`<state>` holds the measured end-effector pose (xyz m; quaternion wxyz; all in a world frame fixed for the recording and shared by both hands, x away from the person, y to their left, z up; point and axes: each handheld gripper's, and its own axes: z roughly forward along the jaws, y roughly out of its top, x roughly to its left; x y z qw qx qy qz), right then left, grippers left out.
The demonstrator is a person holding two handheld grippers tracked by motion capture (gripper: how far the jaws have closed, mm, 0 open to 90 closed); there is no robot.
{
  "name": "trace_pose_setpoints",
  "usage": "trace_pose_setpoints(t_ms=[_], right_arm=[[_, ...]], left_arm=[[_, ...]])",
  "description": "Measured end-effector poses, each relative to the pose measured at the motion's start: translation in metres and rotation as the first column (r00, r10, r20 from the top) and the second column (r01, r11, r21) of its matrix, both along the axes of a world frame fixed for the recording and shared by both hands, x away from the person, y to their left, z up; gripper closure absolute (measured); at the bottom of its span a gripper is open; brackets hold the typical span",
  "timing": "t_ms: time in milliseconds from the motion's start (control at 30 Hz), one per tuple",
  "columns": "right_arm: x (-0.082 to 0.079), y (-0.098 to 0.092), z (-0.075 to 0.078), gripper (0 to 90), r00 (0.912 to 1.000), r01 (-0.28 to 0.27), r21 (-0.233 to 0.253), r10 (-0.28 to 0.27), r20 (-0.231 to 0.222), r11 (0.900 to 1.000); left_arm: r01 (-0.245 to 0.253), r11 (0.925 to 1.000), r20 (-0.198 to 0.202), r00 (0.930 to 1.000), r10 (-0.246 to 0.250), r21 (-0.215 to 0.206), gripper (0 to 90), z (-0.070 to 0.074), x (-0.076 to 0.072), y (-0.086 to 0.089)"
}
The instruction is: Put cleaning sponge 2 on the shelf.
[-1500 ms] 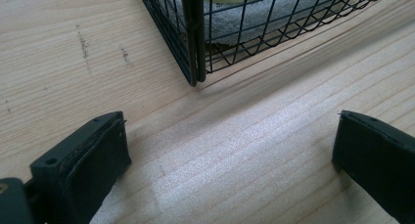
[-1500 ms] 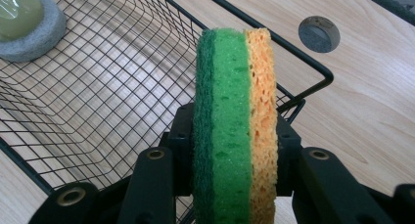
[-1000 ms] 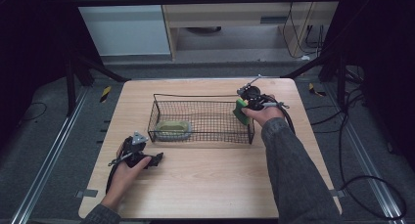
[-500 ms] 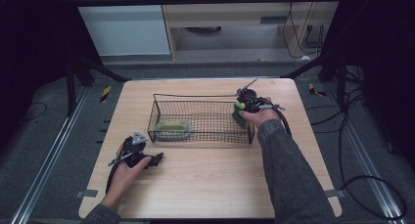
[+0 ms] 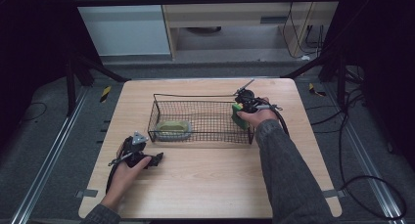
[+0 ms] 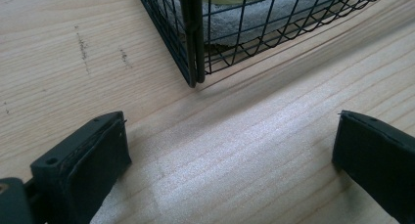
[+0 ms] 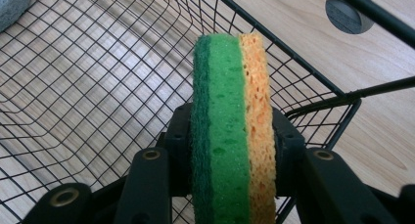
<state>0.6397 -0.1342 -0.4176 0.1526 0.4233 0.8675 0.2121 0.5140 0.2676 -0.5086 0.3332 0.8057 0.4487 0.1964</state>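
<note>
Wood table (image 5: 205,180) | R gripper (image 7: 230,150) clamps sponge (image 7: 230,126) btwn 2 fingers, over wire basket (image 5: 195,98) | L gripper (image 6: 230,150) fingers apart, empty

basket (image 5: 203,117) sits in the middle of the table (image 5: 205,185) | bowl (image 5: 172,128) lies inside it at the left end | sponge (image 5: 239,115) is inside at the right end, between the right gripper (image 5: 243,106) jaws | left gripper (image 5: 157,159) rests on the table, in front of the basket's left corner
</note>
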Motion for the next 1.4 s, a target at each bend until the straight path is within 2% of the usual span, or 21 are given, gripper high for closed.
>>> trace_pose_setpoints(t_ms=[600, 933, 1067, 1200, 1400], right_arm=[[-0.003, 0.001, 0.003, 56.5, 1.0000, -0.001, 0.007, 0.001, 0.002, 1.000], [-0.010, 0.004, 0.009, 49.5, 1.0000, 0.001, 0.013, -0.001, 0.003, 1.000], [-0.012, 0.005, 0.012, 51.3, 0.9999, -0.011, 0.010, 0.011, 0.008, 1.000], [-0.015, 0.006, 0.016, 58.1, 0.9998, -0.017, 0.003, 0.017, 0.004, 1.000], [-0.016, 0.009, 0.019, 56.9, 0.9998, -0.018, 0.014, 0.018, 0.003, 1.000]], left_arm=[[0.003, 1.0000, -0.001, 1.0000, -0.003, 0.000, 0.0, 0.000, 0.000, 0.000], [0.004, 1.0000, -0.001, 1.0000, -0.004, 0.001, 0.0, 0.000, 0.000, 0.000], [0.005, 1.0000, -0.001, 1.0000, -0.005, 0.002, 0.0, 0.000, 0.000, 0.000], [0.004, 1.0000, -0.001, 1.0000, -0.004, 0.000, 0.0, 0.000, 0.000, 0.000], [0.005, 1.0000, -0.001, 1.0000, -0.005, 0.002, 0.0, 0.000, 0.000, 0.000]])
